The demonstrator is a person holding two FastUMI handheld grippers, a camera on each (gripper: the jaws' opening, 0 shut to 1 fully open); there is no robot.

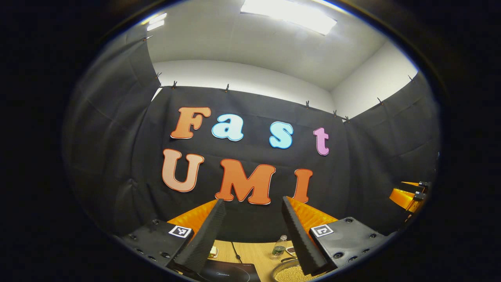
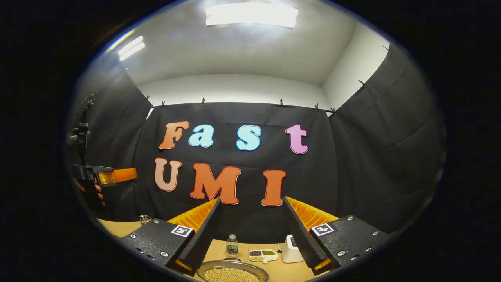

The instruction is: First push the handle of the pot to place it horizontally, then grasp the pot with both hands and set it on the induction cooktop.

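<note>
Your pot (image 2: 231, 274) sits at 6 o'clock in the right gripper view, a shallow metal pan full of pale grain, low on the table (image 2: 117, 229) and directly under the gap between the right gripper's (image 2: 250, 231) fingers. In the left gripper view the same pot (image 1: 291, 272) lies at about 5 o'clock, partly behind the left gripper's (image 1: 252, 231) right-hand finger. Its handle can't be made out in either view, so you can't yet tell which way the long axis runs.

The cooktop (image 1: 229, 272), a dark glass slab, lies at 6 o'clock in the left gripper view, just beside the pot on its left. So the left gripper is over the cooktop and the right gripper over the pot: the right hand is the nearer one for the push.

Both grippers are spread wide, nothing between the fingers, and both are held high and level, looking at the wall rather than down. In the right gripper view you can see the left gripper at 9 o'clock with a hand (image 2: 92, 192) on its grip.

Behind the pot stand a bottle (image 2: 232, 246), a small tray of beans (image 2: 263, 255) and a white device (image 2: 290, 249), well apart from it. Tip the right gripper down first to find the handle before pushing.
</note>
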